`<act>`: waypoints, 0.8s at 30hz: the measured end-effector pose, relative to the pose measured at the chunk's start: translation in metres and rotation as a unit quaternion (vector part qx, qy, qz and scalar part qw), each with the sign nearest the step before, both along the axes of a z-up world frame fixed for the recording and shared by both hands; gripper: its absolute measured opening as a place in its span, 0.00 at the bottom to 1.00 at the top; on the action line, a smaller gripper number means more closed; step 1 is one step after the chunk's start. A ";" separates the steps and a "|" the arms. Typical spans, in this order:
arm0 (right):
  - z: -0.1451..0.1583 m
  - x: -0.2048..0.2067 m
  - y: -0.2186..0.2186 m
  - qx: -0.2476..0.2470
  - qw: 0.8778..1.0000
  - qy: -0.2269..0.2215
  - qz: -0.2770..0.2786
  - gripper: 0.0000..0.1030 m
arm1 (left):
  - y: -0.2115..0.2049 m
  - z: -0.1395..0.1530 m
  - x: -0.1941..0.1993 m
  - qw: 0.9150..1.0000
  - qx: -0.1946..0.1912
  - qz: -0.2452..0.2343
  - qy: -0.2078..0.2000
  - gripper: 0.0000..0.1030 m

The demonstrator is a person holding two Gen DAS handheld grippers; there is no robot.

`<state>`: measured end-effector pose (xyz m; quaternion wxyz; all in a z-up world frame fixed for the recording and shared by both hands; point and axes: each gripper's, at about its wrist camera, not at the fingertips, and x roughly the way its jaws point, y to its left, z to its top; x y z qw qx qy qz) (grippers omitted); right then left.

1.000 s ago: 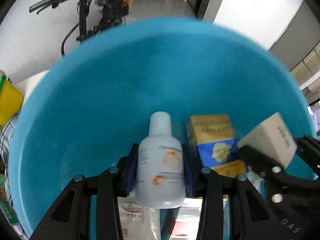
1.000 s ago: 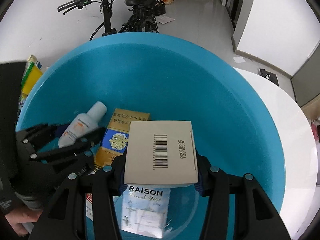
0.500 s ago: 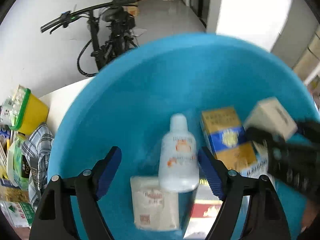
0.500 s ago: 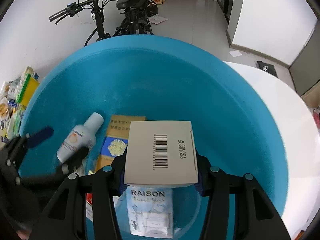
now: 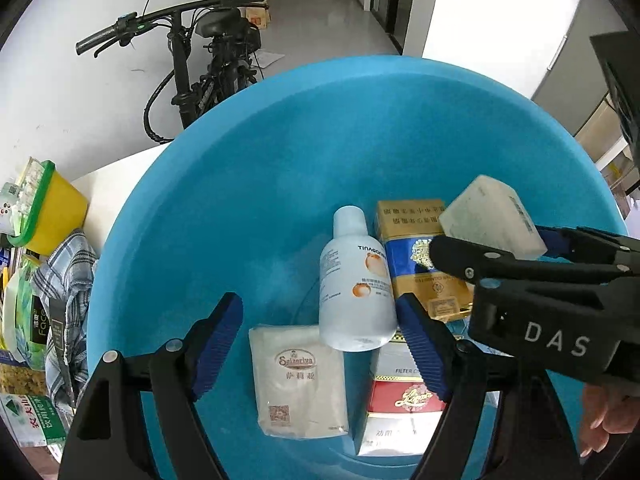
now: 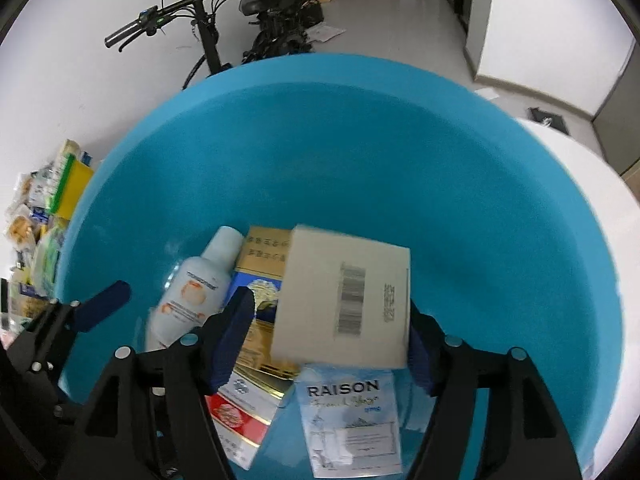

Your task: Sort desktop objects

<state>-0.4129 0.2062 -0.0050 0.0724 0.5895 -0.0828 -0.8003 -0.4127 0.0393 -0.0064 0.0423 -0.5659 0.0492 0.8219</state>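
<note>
Since a second earlier, the left gripper [image 5: 320, 344] had let go of the bottle [image 5: 354, 280] and drawn back; its jaws stood wide apart, empty. The right gripper [image 6: 330, 334] had spread too: at 0.5 s ago it still clamped the box [image 6: 344, 300], now the left pad stood clear of the box's edge. Box blurred, tilted; cannot tell whether the right pad still touched it.

Largest to smallest:
- Bench [image 6: 580, 184], white, round-edged, carried the basin.
- Basin [image 5: 280, 168], blue, filled most of both views. All sorted items lay on its floor.
- Box, pale, barcode up, over the gold pack and sachet.
- Bottle, white with orange marks, lay on its side, cap pointing away, between the left gripper's fingers [image 5: 218, 338] but touching neither.
- Gold pack [image 5: 420, 264], gold and blue, just right of the bottle, touching it.
- Red pack [image 5: 404, 404], red and white, nearer the camera than the bottle.
- Tissue pack [image 5: 300, 380], white, left of the red pack, under the bottle's base.
- Sachet [image 6: 352, 420], marked RAISON, flat below the box.
</note>
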 end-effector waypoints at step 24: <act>0.068 0.047 0.031 -0.023 0.986 0.153 -0.054 0.82 | -0.026 0.050 0.029 0.987 0.050 0.004 0.151 0.79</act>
